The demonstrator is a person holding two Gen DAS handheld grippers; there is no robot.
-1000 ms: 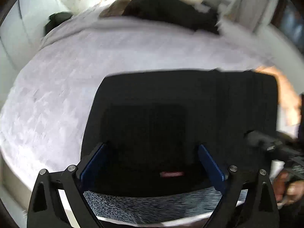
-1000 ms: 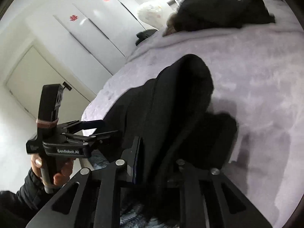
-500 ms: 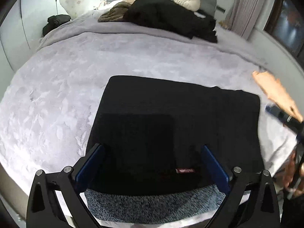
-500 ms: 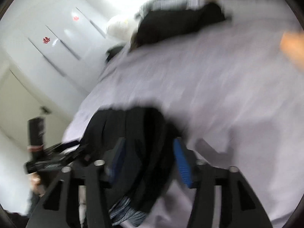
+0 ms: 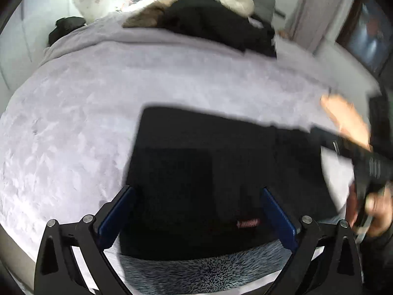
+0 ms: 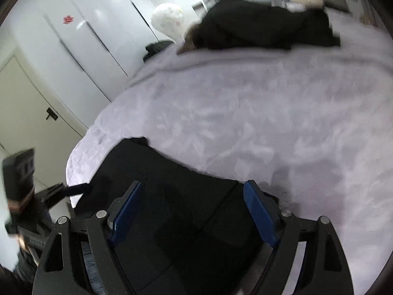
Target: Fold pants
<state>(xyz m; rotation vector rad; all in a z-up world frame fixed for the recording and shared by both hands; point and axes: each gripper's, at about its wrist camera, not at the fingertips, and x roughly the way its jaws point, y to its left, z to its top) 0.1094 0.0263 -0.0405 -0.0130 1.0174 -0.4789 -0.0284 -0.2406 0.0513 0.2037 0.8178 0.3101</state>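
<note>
The black pants lie folded flat as a rectangle on the lilac bedspread, near the bed's front edge; a small red label shows near me. They also show in the right wrist view. My left gripper is open and empty just above the pants' near edge. My right gripper is open and empty over the pants' right end; its body shows at the right of the left wrist view.
A speckled grey fabric sticks out under the pants at the bed edge. A pile of dark clothes and a round cream cushion lie at the headboard. White wardrobe doors stand on the left.
My right gripper let go of the pants' end, opened wide and now hovers over the flat fold. The pants went from lifted to lying flat. The left gripper stayed open.
</note>
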